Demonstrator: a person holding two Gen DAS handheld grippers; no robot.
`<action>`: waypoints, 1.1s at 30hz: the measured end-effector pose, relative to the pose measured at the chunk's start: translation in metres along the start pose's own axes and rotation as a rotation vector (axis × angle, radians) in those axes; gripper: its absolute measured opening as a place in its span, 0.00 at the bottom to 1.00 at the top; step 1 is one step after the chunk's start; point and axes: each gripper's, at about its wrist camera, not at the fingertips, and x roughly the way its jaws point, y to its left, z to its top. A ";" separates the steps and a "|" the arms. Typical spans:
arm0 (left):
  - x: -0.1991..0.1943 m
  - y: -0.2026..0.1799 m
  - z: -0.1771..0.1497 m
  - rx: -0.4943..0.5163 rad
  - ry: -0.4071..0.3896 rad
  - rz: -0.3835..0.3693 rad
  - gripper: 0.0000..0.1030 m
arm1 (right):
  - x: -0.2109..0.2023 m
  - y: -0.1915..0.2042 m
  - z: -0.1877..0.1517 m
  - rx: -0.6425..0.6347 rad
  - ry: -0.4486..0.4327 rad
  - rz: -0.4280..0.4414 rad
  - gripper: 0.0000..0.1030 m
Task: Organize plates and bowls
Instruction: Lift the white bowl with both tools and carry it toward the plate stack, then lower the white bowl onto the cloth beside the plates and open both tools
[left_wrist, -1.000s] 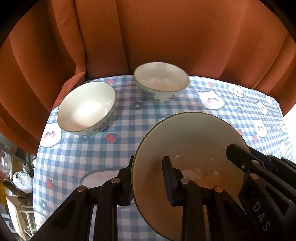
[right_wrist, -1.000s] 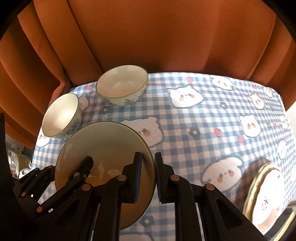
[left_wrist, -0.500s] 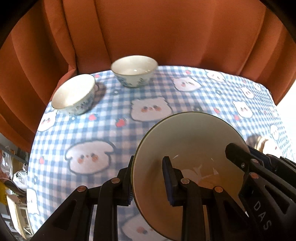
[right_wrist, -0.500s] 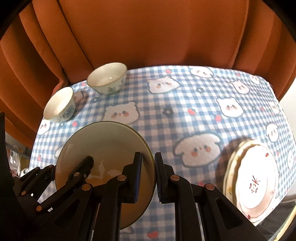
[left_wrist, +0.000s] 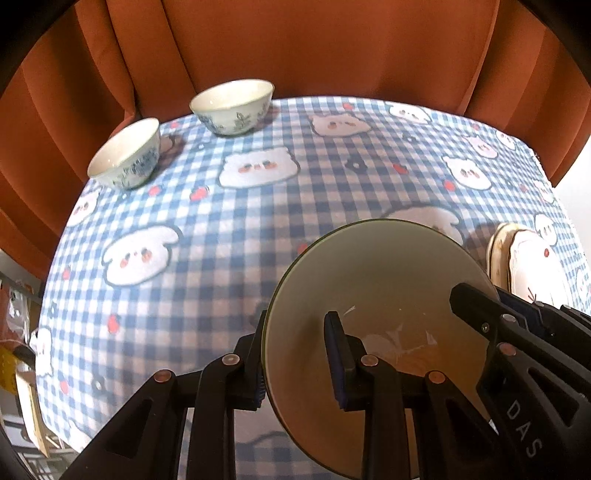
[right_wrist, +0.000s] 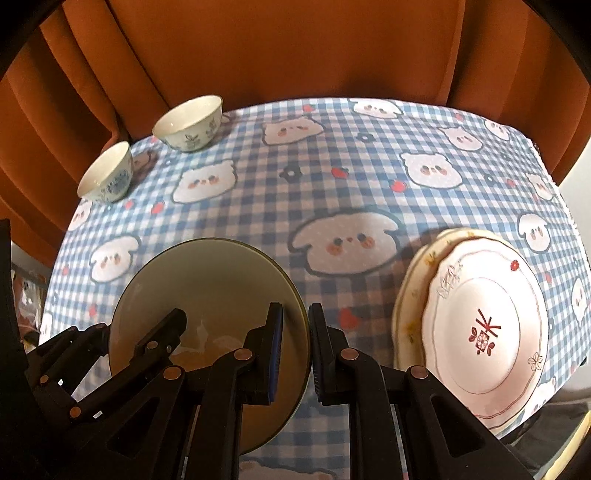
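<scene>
A wide cream bowl with a dark green rim (left_wrist: 384, 288) (right_wrist: 210, 280) hangs above the table between both grippers. My left gripper (left_wrist: 295, 358) is shut on its left rim, one finger inside and one outside. On the opposite rim my right gripper (right_wrist: 297, 350) is shut the same way. Two small blue-patterned bowls (left_wrist: 232, 105) (left_wrist: 127, 155) stand at the far left of the table, also seen as bowls (right_wrist: 190, 122) (right_wrist: 107, 171). A stack of plates, topped by a white plate with a red motif (right_wrist: 484, 328) (left_wrist: 532, 266), lies at the right.
The table wears a blue checked cloth with bear faces (right_wrist: 295, 192) (left_wrist: 258, 221). Orange curtains (left_wrist: 295, 48) (right_wrist: 295, 48) close off the far side. Shelving and clutter show past the table's left edge (left_wrist: 18, 332).
Both grippers have carried the big bowl toward the near right of the table. The two small bowls have receded to the far left, and the plate stack has come into view at the right.
</scene>
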 end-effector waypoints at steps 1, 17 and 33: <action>0.002 -0.003 -0.002 -0.004 0.004 0.004 0.25 | 0.002 -0.003 -0.002 -0.004 0.006 0.003 0.17; 0.013 -0.025 -0.017 -0.100 0.021 0.061 0.27 | 0.021 -0.028 -0.012 -0.105 0.031 0.052 0.17; -0.009 -0.035 -0.024 -0.135 -0.028 0.097 0.68 | 0.009 -0.035 -0.014 -0.178 0.018 0.100 0.28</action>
